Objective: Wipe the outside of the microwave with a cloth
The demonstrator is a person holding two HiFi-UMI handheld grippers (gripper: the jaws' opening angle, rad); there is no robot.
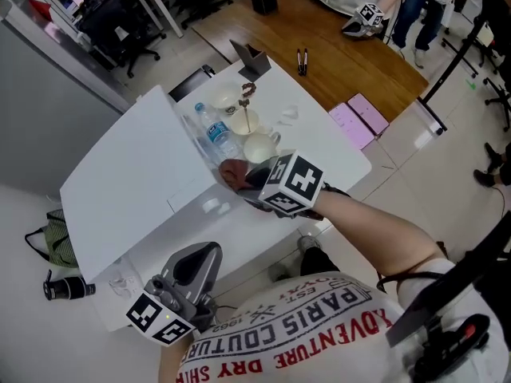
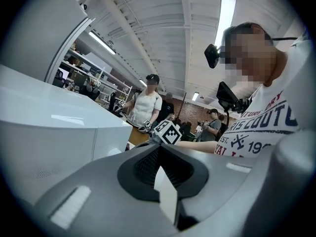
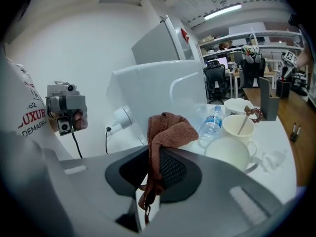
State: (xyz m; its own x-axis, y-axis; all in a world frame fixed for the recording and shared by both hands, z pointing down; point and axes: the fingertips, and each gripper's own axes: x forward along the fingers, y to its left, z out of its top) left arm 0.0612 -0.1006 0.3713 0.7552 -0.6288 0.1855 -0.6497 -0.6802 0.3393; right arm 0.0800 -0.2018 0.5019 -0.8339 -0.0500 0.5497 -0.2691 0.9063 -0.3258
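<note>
Sets the white microwave (image 1: 136,182) at 9 o'clock, its broad flat top open to the head view. Holds the right hand-held gripper (image 1: 254,183) at the microwave's 3 o'clock edge, clenched on the brown cloth (image 1: 232,171), which bunches above the jaws; touching or just short of the casing, cannot tell which. Likely placed so as to rub that side face. Holds the left hand-held gripper (image 1: 192,266) low at 6 o'clock, near the body, jaws pressed together on nothing, probably to leave the wiping side free. Crowds two mugs (image 1: 259,146) and a water bottle (image 1: 215,132) just beside the cloth, at 12 o'clock of it: a knock risk. Rests all on a white tabletop (image 1: 323,146); beyond, at 1 o'clock, a wooden table (image 1: 351,54), office chairs (image 1: 120,22), people standing.
</note>
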